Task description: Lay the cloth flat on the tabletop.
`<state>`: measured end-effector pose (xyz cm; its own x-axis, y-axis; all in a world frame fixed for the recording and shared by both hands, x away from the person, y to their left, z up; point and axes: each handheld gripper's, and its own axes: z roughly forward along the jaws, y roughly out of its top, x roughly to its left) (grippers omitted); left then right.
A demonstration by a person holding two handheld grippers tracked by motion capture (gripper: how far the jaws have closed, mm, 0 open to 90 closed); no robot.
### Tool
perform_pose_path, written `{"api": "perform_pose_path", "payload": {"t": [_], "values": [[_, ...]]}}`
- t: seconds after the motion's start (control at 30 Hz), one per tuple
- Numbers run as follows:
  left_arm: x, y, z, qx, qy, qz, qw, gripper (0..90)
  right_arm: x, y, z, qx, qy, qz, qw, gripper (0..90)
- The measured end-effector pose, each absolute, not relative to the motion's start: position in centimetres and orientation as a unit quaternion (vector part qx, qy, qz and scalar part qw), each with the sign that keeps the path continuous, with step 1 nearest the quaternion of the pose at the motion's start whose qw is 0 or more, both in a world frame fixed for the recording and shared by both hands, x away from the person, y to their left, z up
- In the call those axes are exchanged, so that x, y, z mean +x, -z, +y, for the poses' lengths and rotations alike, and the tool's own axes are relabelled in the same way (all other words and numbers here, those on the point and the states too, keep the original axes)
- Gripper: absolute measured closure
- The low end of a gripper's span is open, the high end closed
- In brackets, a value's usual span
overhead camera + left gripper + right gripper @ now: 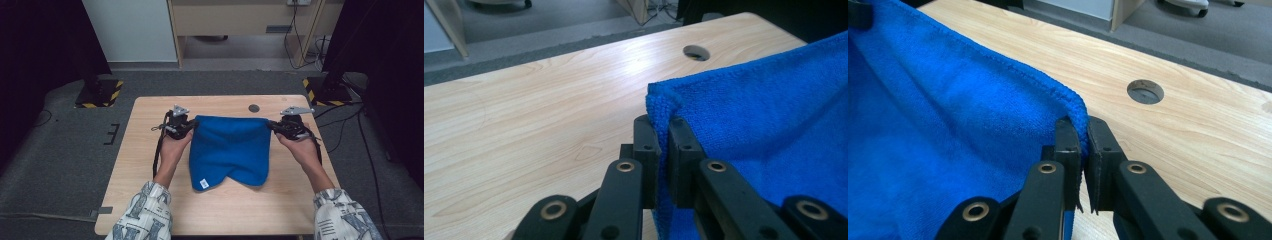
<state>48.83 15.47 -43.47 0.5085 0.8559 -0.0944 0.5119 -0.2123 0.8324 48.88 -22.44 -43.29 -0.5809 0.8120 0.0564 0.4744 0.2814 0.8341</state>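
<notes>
Two patterned sleeves [145,212] come in at the bottom edge of the high view, and the forearms run up from them to a gripper in each hand. The left gripper [189,129] sits left of centre in that frame, the right gripper [274,126] right of centre, each topped by a grey three-cornered plate. Between them hangs and spreads a blue cloth [227,150]: its upper edge stretches taut from one gripper to the other, while its lower part lies on the wooden table [150,150] in the middle of the frame, with a small white tag [203,183] at its lower left corner. In the left gripper view the two black jaws are closed tight on a corner of the cloth [774,125], which fills the right side of the frame. In the right gripper view the jaws likewise pinch a corner of the cloth [948,140], here filling the left side. A round hole [254,108] in the tabletop lies just above the cloth's upper edge
</notes>
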Motion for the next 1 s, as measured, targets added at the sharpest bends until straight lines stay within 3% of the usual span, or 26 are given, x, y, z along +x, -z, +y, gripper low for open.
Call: {"api": "perform_pose_path", "payload": {"t": [0.83, 0.9, 0.93, 1.0], "values": [[53.2, 49.5, 16.7, 0.760, -0.169, 0.494, 0.387, 82.2, 54.2, 49.1, -20.2, 0.452, -0.385, 0.787, 0.166, 85.0], [53.4, 49.9, 16.8, 0.758, -0.178, 0.494, 0.386, 76.6, 54.7, 49.5, -20.1, 0.453, -0.381, 0.788, 0.170, 76.2], [53.4, 49.8, 16.8, 0.757, -0.180, 0.494, 0.387, 70.5, 54.9, 49.6, -20.0, 0.456, -0.382, 0.785, 0.174, 64.4], [53.5, 49.7, 17.0, 0.752, -0.184, 0.495, 0.394, 60.5, 55.2, 49.5, -19.9, 0.466, -0.377, 0.779, 0.182, 52.3]]}}
